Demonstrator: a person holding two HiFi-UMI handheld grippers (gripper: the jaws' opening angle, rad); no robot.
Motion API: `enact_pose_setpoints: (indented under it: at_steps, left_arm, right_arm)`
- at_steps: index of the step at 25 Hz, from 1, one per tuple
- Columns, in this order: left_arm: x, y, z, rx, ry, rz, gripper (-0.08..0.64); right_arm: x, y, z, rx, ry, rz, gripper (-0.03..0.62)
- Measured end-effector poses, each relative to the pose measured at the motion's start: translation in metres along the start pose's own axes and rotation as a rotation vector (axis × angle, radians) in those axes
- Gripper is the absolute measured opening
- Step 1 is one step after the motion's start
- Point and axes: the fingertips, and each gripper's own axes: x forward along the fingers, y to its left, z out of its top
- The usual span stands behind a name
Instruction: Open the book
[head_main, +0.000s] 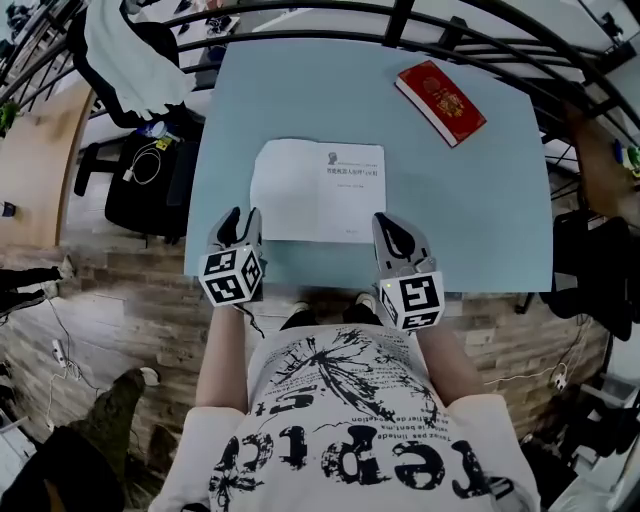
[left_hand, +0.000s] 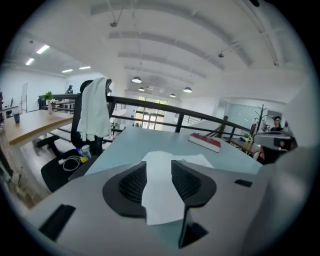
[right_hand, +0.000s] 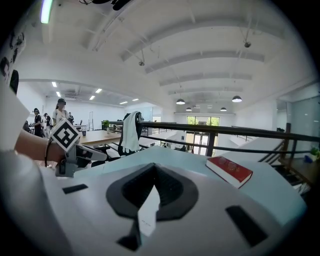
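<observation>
The book (head_main: 318, 190) lies open and flat on the light blue table (head_main: 480, 220), white pages up, with print on the right page. My left gripper (head_main: 238, 228) hovers off the book's near left corner. Its jaws are open and hold nothing; the white page (left_hand: 160, 197) shows through the gap. My right gripper (head_main: 395, 235) is by the near right corner. Its fingertips meet, shut, in the right gripper view (right_hand: 153, 167), where only a thin sliver of page shows behind them.
A closed red book (head_main: 440, 101) lies at the table's far right corner, also the red book (right_hand: 230, 170). A black railing (head_main: 400, 20) runs behind the table. A chair draped with a white garment (head_main: 135, 50) and cables on the floor (head_main: 145, 165) are at the left.
</observation>
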Motion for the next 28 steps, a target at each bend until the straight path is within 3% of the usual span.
enact_pose_setpoints:
  at_steps: [6, 11, 16, 28]
  left_arm:
    - [-0.024, -0.063, 0.076, 0.142, -0.176, -0.119, 0.090]
    - [-0.046, -0.110, 0.108, 0.228, -0.284, -0.222, 0.032]
    - [-0.059, -0.136, 0.112, 0.249, -0.314, -0.294, 0.023]
    - [-0.078, -0.161, 0.115, 0.273, -0.341, -0.368, 0.023]
  right_arm:
    - [-0.012, -0.007, 0.038, -0.015, -0.095, -0.022, 0.011]
    - [-0.027, -0.014, 0.058, -0.015, -0.169, -0.052, 0.011]
    - [-0.039, -0.022, 0.067, -0.018, -0.205, -0.077, 0.009]
    - [-0.047, -0.023, 0.068, -0.066, -0.197, -0.072, 0.008]
